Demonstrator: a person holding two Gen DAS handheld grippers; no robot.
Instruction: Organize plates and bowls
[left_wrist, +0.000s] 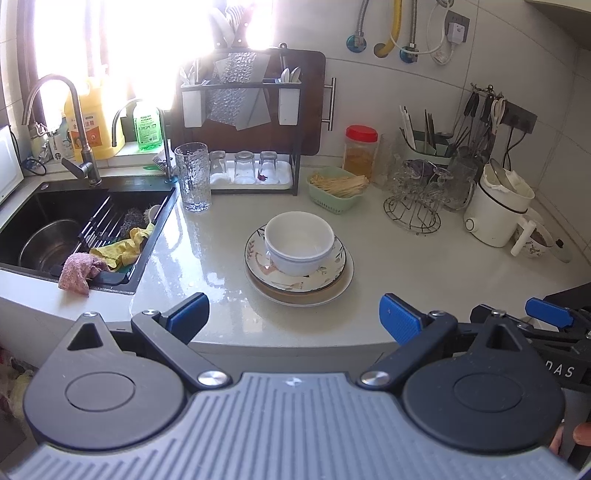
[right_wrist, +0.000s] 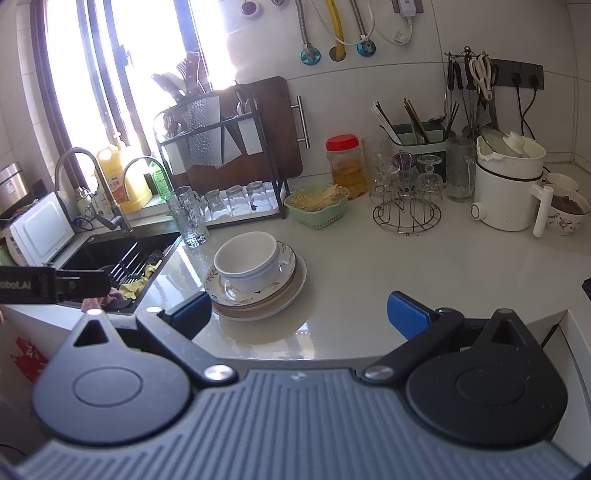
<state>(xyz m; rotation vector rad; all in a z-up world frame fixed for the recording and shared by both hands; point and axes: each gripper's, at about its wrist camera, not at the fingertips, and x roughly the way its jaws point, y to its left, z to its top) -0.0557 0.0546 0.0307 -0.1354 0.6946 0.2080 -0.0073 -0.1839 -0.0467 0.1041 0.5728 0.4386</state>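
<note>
window (left_wrist: 147, 37): blown out | lower plates (left_wrist: 334, 290): only rims visible | labels: unreadable

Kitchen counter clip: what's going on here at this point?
A person holds two grippers just off the counter's near edge, both open and empty. The left gripper and right gripper both face a stack on the countertop: white bowls nested on a patterned plate, with more plates beneath. Nothing is being touched at this moment.
</note>
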